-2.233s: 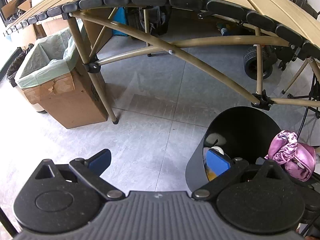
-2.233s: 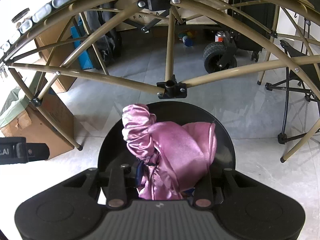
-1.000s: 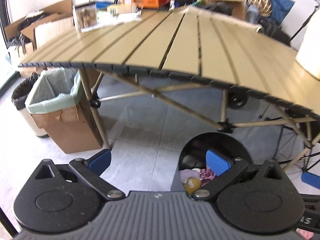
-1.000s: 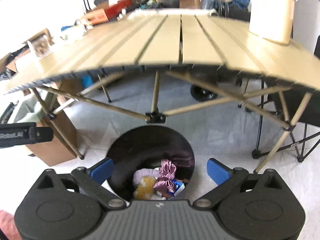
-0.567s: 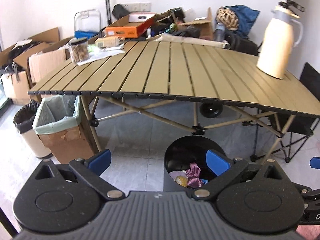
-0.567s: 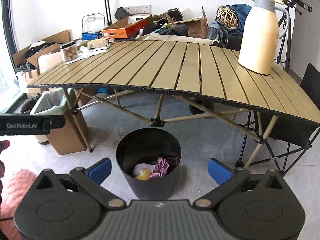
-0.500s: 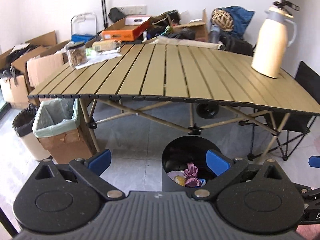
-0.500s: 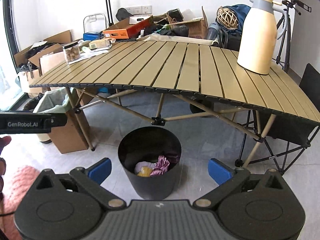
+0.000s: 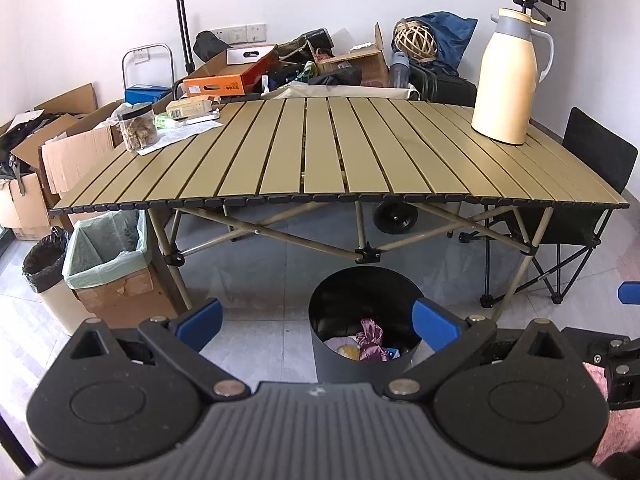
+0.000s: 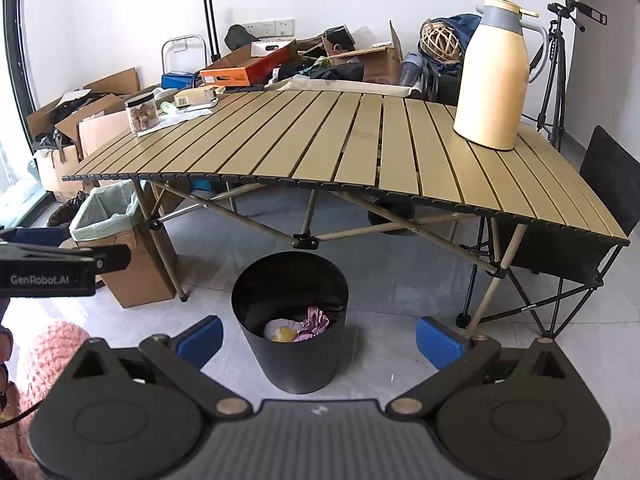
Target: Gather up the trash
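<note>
Reading "GenRobot.AI" on left hand-held gripper (image 10: 60, 270), black bin (image 10: 294, 344) below

I hold my left hand-held gripper (image 9: 316, 322) level, its blue-padded fingers (image 9: 199, 319) spread wide with nothing between them. My right hand-held gripper (image 10: 318, 338) is equally wide apart and empty. In the right wrist view, the left unit's black body juts in at the left edge, mid-height.

bin (image 10: 296, 356) blk | cloth (image 10: 316, 322) pink | table (image 10: 360, 148) tan slats | jug (image 10: 492, 76) cream
</note>
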The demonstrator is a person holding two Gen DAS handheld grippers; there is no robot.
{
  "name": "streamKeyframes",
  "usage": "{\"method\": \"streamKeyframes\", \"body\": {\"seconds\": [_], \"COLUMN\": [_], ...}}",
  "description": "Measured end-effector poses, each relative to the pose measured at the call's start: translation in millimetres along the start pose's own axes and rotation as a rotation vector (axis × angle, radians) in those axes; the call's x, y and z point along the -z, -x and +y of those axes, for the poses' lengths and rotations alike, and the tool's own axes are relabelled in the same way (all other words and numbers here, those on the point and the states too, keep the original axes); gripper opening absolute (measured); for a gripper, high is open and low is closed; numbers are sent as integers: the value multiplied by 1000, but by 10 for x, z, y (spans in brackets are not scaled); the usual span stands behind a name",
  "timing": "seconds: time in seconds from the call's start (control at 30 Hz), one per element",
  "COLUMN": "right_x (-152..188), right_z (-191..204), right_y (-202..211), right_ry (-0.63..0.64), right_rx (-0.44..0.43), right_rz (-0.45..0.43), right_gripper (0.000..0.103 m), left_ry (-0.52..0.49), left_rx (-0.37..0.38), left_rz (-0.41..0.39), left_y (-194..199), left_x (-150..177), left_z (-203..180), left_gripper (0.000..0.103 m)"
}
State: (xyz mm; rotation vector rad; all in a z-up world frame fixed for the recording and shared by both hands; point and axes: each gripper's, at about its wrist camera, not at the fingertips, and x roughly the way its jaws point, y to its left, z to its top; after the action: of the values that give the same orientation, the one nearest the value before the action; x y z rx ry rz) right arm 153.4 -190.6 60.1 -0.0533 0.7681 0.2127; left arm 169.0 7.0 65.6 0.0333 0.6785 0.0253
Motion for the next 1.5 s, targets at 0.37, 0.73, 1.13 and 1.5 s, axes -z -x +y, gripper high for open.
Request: {"method": "streamKeyframes", "body": {"seconds": [0.37, 0.73, 1.13, 1.5], "right_x": [25, 39, 48, 46], "right_z": [-2, 25, 34, 36], "right_y": [28, 75, 101, 113], "right_ry": [-9, -10, -8, -10], "right_rx": [-5, -2, -1, 0], "right_rz": [-7, -20, -26, -27], "right_gripper": [103, 103, 103, 103], "left_ry": [0, 0, -1, -2], "left_rx": [2, 3, 2, 0], "left_rz": [-3, -11, -12, -12], "left_y": [29, 50, 61, 60], "left_x": [23, 37, 40, 45], "left_z": [-15, -7, -8, -11], "left_gripper": [103, 103, 103, 103]}}
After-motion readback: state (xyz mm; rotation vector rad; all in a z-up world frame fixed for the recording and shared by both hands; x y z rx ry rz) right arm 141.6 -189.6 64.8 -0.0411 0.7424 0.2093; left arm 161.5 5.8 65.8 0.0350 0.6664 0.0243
